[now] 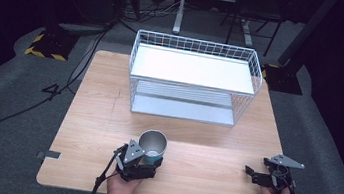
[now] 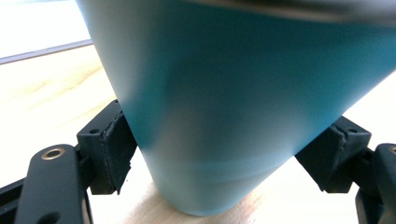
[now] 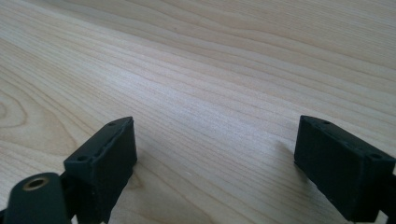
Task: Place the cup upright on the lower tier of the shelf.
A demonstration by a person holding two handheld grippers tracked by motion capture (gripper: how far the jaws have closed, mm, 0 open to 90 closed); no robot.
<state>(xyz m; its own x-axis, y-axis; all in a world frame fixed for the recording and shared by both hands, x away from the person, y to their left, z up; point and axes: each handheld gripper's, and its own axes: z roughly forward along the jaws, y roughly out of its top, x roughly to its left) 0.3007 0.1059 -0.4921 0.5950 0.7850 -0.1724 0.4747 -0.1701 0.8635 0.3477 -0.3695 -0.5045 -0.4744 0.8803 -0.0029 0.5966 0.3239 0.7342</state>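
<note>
Left tool point(image 2: 219, 154) jaws clasp teal cup point(image 2: 233, 107) (upright) on table point(image 1: 106, 118)

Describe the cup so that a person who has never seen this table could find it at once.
On the wooden table, in front of the white wire rack, look near the front edge, left of the middle. The teal cup stands upright between the left gripper's jaws, open top, metal inside.

1. A white wire rack point(image 1: 192, 77) blocks the far middle of the wooden surface point(image 1: 91, 116).
2. A teal cup point(image 1: 152, 147) stands near the front edge, left of centre.
3. Bare wood lies open between cup and right hand-held gripper point(image 1: 259, 176).
</note>
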